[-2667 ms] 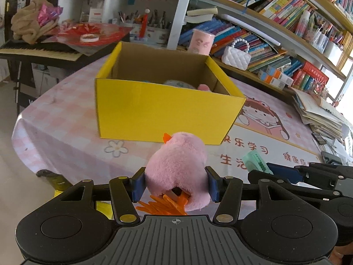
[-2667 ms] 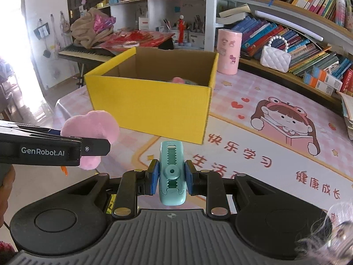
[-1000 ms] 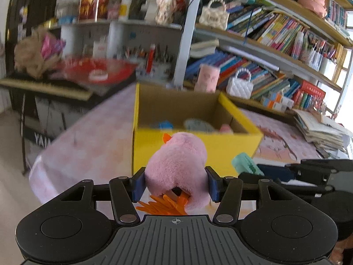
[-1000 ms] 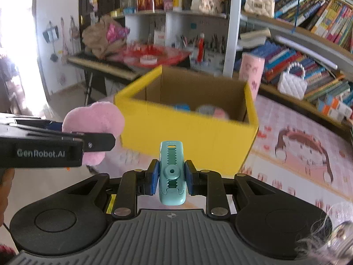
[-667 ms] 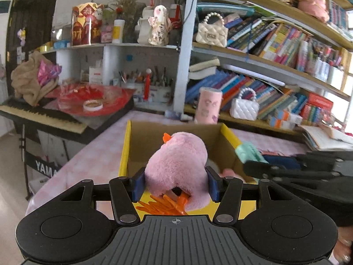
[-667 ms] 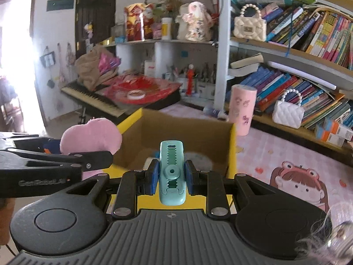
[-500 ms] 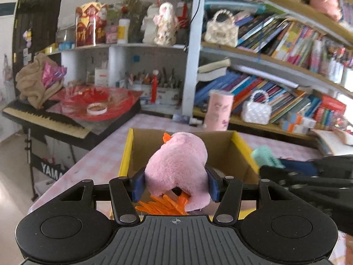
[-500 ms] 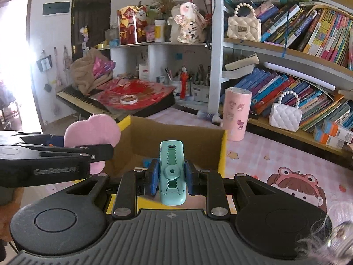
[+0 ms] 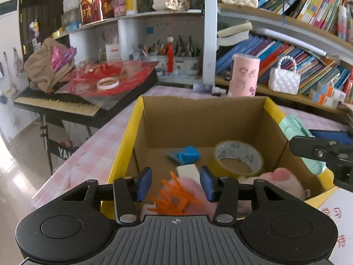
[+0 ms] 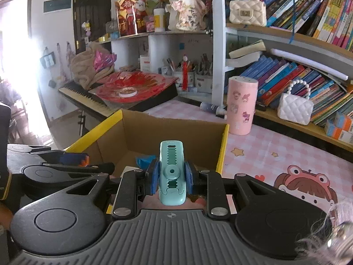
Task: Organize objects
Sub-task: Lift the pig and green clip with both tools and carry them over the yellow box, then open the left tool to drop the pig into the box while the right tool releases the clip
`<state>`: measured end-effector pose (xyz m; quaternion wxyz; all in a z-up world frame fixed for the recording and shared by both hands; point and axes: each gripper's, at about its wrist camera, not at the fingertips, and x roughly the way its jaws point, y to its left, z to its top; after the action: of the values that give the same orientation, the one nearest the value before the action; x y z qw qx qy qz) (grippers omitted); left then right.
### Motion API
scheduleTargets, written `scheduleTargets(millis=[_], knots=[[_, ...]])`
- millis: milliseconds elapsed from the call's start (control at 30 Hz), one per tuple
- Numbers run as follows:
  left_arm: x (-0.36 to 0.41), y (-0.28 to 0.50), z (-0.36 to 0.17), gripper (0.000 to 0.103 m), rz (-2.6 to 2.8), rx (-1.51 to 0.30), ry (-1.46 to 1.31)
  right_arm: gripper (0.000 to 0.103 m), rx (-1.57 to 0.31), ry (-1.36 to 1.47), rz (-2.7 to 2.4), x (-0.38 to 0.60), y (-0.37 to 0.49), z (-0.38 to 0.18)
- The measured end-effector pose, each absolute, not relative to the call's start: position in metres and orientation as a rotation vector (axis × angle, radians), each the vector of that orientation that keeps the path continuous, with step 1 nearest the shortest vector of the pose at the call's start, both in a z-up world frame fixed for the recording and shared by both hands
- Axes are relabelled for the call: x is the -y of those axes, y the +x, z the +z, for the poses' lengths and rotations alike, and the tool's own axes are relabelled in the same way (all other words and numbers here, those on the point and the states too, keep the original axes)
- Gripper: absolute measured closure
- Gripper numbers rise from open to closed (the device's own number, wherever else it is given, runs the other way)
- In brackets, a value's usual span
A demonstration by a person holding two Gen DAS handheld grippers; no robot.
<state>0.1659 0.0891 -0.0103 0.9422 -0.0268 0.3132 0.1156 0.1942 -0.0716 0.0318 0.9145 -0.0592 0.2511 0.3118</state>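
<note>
Keyboard stand (image 9: 64, 152) lettering "YA", rest hidden

1. The yellow cardboard box (image 9: 123, 145) stands open-topped on a pink checked tablecloth, its inside plain brown.
2. The pink plush toy (image 9: 187, 195) with orange feet lies inside the box against the near wall, feet up, blurred.
3. The mint-green clip (image 10: 172, 172), toothed along its middle, points forward above the box's near edge, pinched at its sides.
4. On the box floor lie a roll of tape (image 9: 239, 158), a blue piece (image 9: 184, 154), a white block (image 9: 187, 171) and a second pink plush (image 9: 280, 182).
</note>
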Motion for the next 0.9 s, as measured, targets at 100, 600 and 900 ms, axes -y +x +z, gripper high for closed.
scheduleTargets(millis=[100,600,900], knots=[[-0.089,0.164,-0.011,0.057,0.25,-0.632,-0.046,0.08,-0.527,-0.127,0.658,0.067,0.198,0.029],[-0.104,0.091,0.016,0.047,0.388,-0.515,-0.181,0.08,-0.594,-0.185,0.724,0.029,0.222,0.008],[-0.118,0.063,0.012,0.042,0.444,-0.548,-0.198,0.08,-0.69,-0.205,0.717,0.016,0.23,-0.013]])
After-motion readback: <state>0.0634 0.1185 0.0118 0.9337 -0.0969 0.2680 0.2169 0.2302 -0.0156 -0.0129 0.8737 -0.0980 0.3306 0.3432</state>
